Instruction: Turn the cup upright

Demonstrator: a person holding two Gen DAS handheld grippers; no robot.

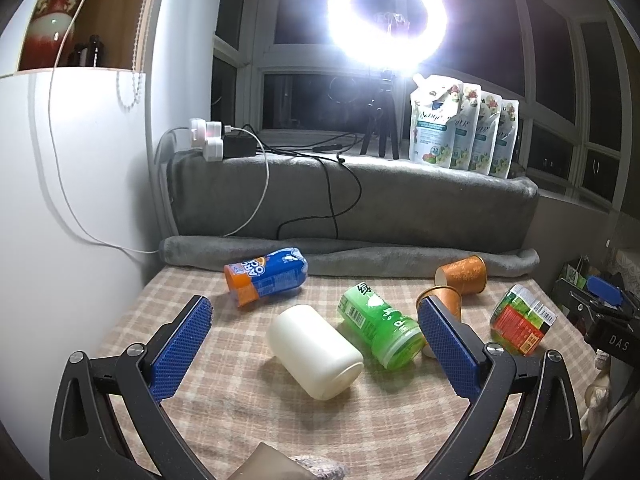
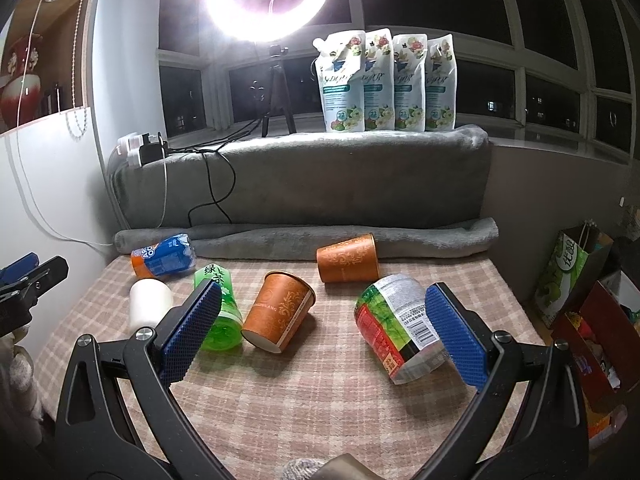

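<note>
Several cups lie on their sides on the checked tablecloth (image 1: pixel 240 408). A white cup (image 1: pixel 314 350) lies between the fingers of my open, empty left gripper (image 1: pixel 314 330). A green cup (image 1: pixel 380 326), a blue-orange cup (image 1: pixel 266 274), two orange paper cups (image 1: pixel 462 274) (image 1: pixel 444 300) and a red-green cup (image 1: pixel 522 318) lie around it. In the right wrist view my right gripper (image 2: pixel 324 320) is open and empty, with an orange paper cup (image 2: pixel 280 312) and the red-green cup (image 2: pixel 400 332) between its fingers. The far orange cup (image 2: pixel 348 260), green cup (image 2: pixel 220 308), white cup (image 2: pixel 148 306) and blue-orange cup (image 2: pixel 164 260) also show.
A rolled grey blanket (image 1: pixel 360 256) borders the table's far edge below a grey-covered sill (image 2: pixel 300 176) with a ring light (image 1: pixel 386 16), tripod, power strip (image 1: pixel 208 138), cables and several refill pouches (image 2: pixel 384 80). Bags and boxes (image 2: pixel 580 292) stand right of the table.
</note>
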